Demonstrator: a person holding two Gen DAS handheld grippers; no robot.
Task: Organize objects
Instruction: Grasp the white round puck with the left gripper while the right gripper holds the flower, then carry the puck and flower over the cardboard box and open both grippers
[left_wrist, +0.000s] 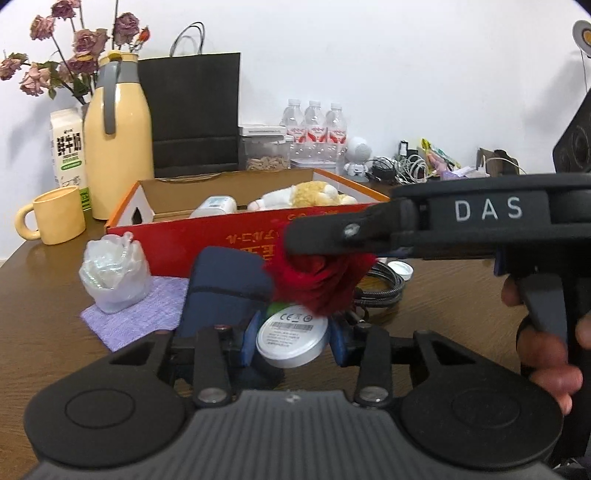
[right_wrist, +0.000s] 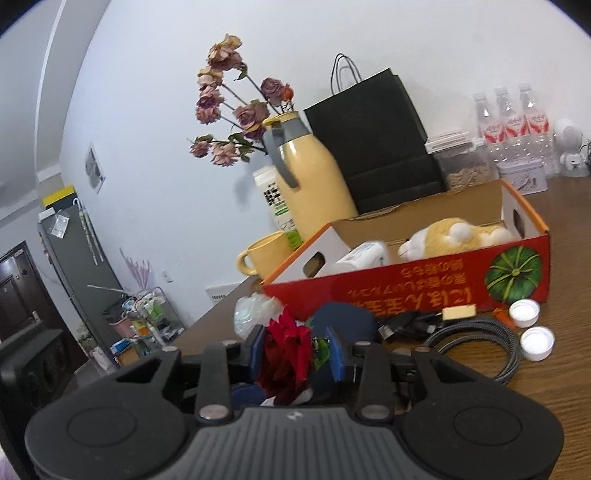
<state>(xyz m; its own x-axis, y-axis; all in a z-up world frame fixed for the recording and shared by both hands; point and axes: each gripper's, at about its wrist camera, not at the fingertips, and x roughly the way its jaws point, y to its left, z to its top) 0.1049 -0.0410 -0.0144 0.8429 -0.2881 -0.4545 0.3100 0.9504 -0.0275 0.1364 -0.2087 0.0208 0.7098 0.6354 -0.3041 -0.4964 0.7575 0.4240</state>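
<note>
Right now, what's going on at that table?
A person is tidying with two handheld grippers. The left gripper has its jaws on a round white puck; the right gripper holds a red fabric flower. Both sit in front of the red cardboard box, which already contains a plush toy and a white bottle.

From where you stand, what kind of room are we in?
Probably a lived-in home, perhaps a dining or living area. A wooden table holds a yellow thermos jug, a matching mug and dried roses, and a fridge stands beside a dark door.
</note>
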